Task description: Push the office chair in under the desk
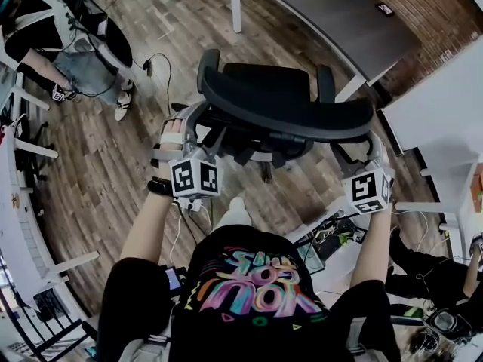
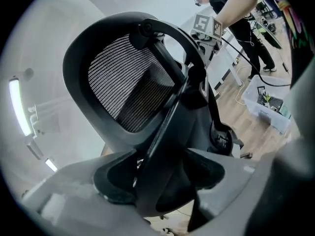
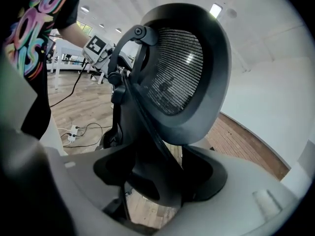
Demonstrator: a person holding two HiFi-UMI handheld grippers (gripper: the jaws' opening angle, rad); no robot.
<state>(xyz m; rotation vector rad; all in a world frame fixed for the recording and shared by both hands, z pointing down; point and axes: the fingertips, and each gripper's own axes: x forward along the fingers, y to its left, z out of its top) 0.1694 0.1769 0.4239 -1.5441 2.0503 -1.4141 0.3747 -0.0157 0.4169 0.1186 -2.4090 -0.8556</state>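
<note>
The office chair (image 1: 264, 78) stands on the wood floor (image 1: 98, 164), near the person and short of the dark desk (image 1: 332, 21) at the far right. The left gripper (image 1: 190, 127) is clenched on the left edge of the chair's backrest (image 1: 294, 115), and the right gripper (image 1: 372, 145) on its right edge.

Black mesh-backed office chair (image 1: 287, 110), upright, near the grey desk (image 1: 324, 10), not yet under it.

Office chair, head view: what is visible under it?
Under the office chair, the wooden floor and a dark part of its base show. The rest of the base, with any wheels, is covered by the chair itself.
</note>
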